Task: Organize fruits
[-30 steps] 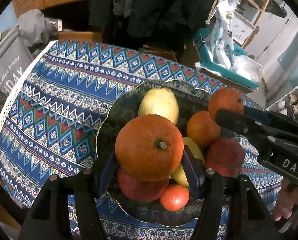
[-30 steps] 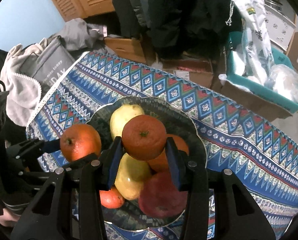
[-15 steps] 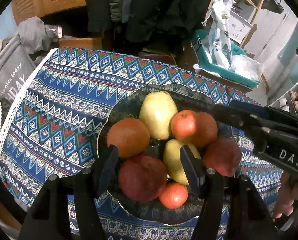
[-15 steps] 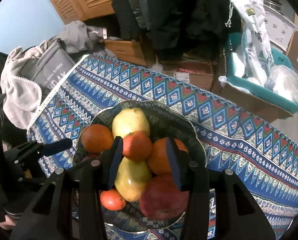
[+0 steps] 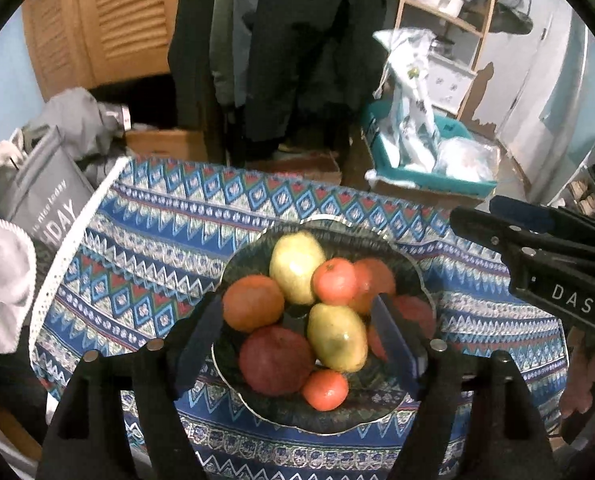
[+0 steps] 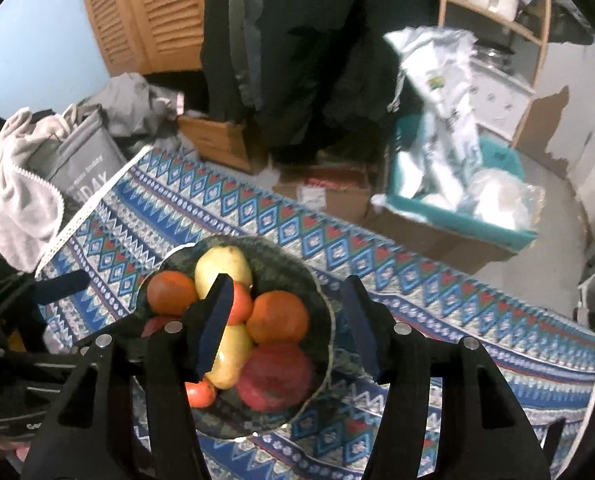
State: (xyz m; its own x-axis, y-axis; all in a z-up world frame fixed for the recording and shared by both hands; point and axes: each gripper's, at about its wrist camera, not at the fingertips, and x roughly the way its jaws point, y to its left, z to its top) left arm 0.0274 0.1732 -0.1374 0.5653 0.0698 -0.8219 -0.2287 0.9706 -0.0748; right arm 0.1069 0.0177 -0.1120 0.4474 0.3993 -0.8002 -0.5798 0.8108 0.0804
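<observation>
Room: cluttered, with louvred wooden doors [image 5: 109, 20], hanging dark coats [image 5: 289, 48], teal bin [image 5: 429, 168] at 2 o'clock.
Tabletop: covered by blue patterned cloth [image 5: 169, 232].
Fruit: all heaped in dark scalloped bowl [image 5: 411, 268] mid-tabletop; two yellow pears [image 5: 295, 266], oranges, a red apple [image 5: 275, 360], small tangerines.
Left gripper [image 5: 297, 332]: jaws apart, holding nothing, raised over bowl's near half.
Right gripper [image 6: 287, 320]: jaws apart, holding nothing, over bowl's right rim.
Key relation: pile lies at 12 o'clock from left jaws, at 11 o'clock from right jaws; nearer pear's long axis tilted toward 11 o'clock; left gripper better centred.
Judgement: sorting seemingly finished; nothing loose visible on cloth.
</observation>
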